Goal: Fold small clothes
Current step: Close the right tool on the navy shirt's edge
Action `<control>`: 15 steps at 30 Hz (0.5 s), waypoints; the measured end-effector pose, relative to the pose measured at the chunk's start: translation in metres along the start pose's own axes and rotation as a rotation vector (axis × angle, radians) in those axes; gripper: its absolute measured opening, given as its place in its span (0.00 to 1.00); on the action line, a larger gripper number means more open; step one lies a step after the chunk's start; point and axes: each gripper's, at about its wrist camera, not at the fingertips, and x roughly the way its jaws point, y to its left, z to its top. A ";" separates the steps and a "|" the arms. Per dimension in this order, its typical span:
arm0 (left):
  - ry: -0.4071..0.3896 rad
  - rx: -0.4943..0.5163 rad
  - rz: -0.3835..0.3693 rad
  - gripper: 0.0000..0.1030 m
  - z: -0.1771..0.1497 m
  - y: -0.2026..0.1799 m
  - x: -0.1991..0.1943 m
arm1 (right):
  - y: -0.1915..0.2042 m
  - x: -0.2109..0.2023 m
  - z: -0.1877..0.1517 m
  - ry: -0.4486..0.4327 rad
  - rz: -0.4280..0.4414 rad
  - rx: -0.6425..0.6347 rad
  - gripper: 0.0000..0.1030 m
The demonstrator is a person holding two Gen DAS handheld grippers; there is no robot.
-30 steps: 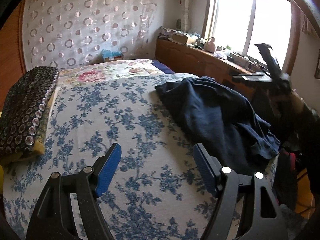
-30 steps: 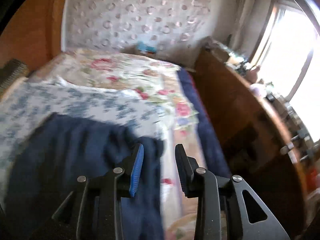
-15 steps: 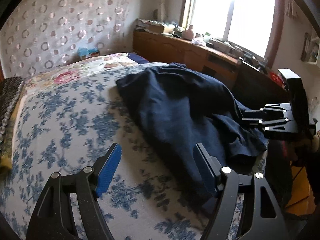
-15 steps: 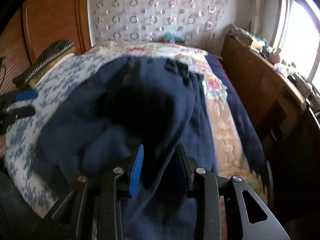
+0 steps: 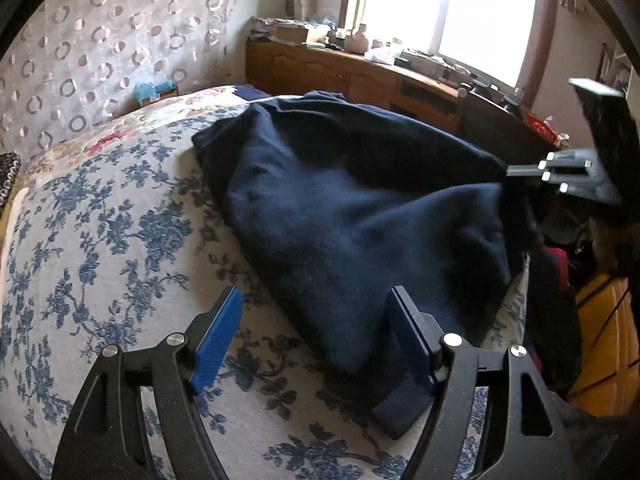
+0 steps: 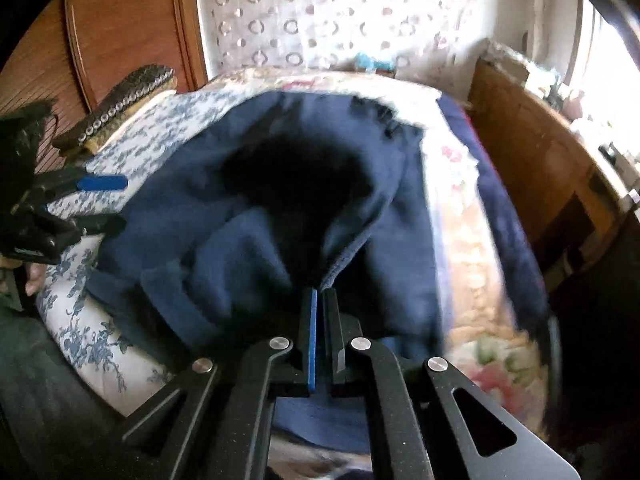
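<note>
A dark navy garment [image 5: 352,208] lies crumpled on the blue-flowered bedspread [image 5: 100,232]. My left gripper [image 5: 316,332] is open, low over the bed, with the garment's near corner between its blue pads. My right gripper [image 6: 319,300] is shut on an edge of the navy garment [image 6: 280,216] and lifts it a little at the bed's right side. The right gripper also shows in the left wrist view [image 5: 560,176], and the left gripper shows at the left in the right wrist view [image 6: 96,200].
A patterned dark cushion [image 6: 120,104] lies at the head of the bed by a wooden headboard [image 6: 120,32]. A wooden cabinet [image 5: 360,76] with clutter runs under the window. A curtain with ring patterns [image 5: 100,32] hangs behind the bed.
My right gripper has closed on the garment's edge. My left gripper has moved right and closer, so the garment's corner now sits between its pads.
</note>
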 end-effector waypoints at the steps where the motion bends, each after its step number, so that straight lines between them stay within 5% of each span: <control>1: 0.003 0.002 -0.004 0.73 0.000 -0.002 0.000 | -0.006 -0.007 0.000 0.003 -0.022 -0.012 0.02; 6: 0.027 0.016 -0.015 0.73 -0.003 -0.009 0.005 | -0.029 -0.017 -0.011 0.067 -0.104 -0.044 0.02; 15: 0.035 0.010 -0.008 0.73 -0.007 -0.010 0.005 | -0.022 0.000 -0.010 0.067 -0.103 -0.001 0.02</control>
